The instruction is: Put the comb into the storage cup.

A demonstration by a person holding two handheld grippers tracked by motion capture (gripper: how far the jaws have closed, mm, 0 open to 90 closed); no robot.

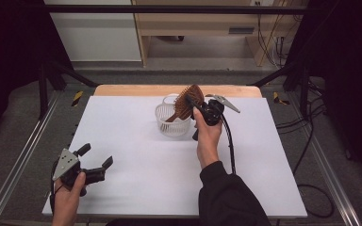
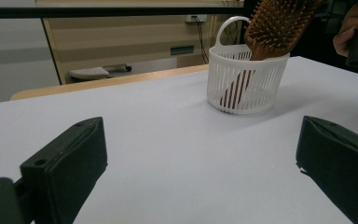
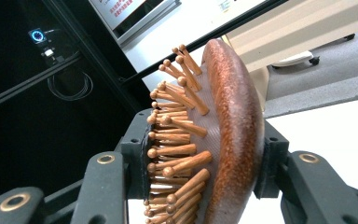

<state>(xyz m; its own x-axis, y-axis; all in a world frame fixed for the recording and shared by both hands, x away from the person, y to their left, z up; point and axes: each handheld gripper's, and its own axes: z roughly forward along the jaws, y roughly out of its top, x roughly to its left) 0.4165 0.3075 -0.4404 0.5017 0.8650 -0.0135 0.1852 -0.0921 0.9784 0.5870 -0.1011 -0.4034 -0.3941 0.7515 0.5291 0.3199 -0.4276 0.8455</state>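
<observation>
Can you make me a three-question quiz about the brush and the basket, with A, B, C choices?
1. Where is the handle end of the wooden hairbrush?
A. Flat on the table
B. Down inside the white basket
C. On the floor

2. What colour is the basket?
A. White
B. Red
C. Blue

3. What is the left claw doing?
A. Squeezing the basket
C. Holding the brush
B. Open with nothing in it

Answers:
1. B, the left gripper view shows the handle through the basket's slats while the bristle head sticks out above the rim.
2. A, its slatted wall and loop handle are white in the high view.
3. B, its jaws stand wide apart over bare white table; the right claw is the one clamping the brush head.
</observation>
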